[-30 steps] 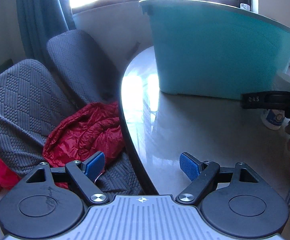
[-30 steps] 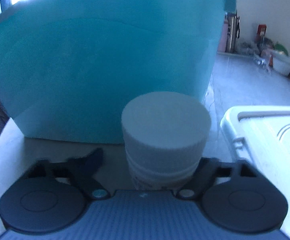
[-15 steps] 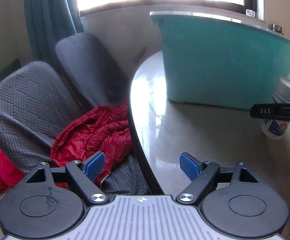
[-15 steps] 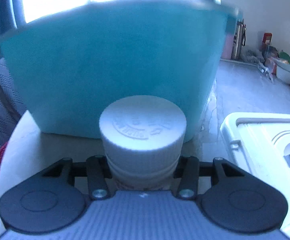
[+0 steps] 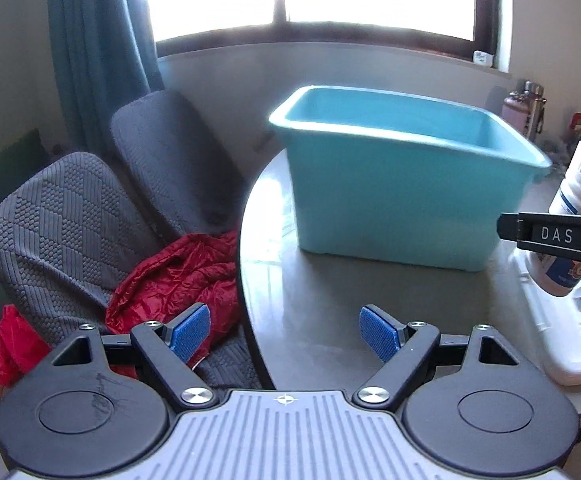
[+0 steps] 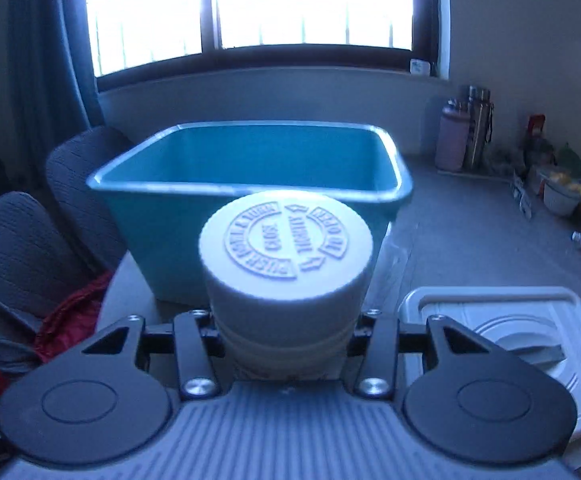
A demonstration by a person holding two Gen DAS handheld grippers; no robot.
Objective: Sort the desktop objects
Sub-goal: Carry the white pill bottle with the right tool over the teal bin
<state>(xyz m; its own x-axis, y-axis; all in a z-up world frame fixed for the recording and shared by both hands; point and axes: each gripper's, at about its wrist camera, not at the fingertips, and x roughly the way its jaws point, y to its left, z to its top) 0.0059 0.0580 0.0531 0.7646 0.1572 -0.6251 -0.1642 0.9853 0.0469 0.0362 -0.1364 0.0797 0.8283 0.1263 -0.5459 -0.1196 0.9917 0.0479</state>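
Right gripper (image 6: 286,344) clamped on white bottle (image 6: 286,256), just under cap; bottle held upright in air, on near side of teal tub (image 6: 250,168), cap about level with tub rim. Left gripper (image 5: 286,330) spread wide, nothing between pads, low over table (image 5: 330,300) edge, nearer than tub.

Step, by my reading: carrying bottle toward tub. Next move calls for clearing near rim, then release inside.

Tub floor hidden behind near wall. Bottle label mostly hidden. White lid (image 6: 530,320) right of tub cut off.
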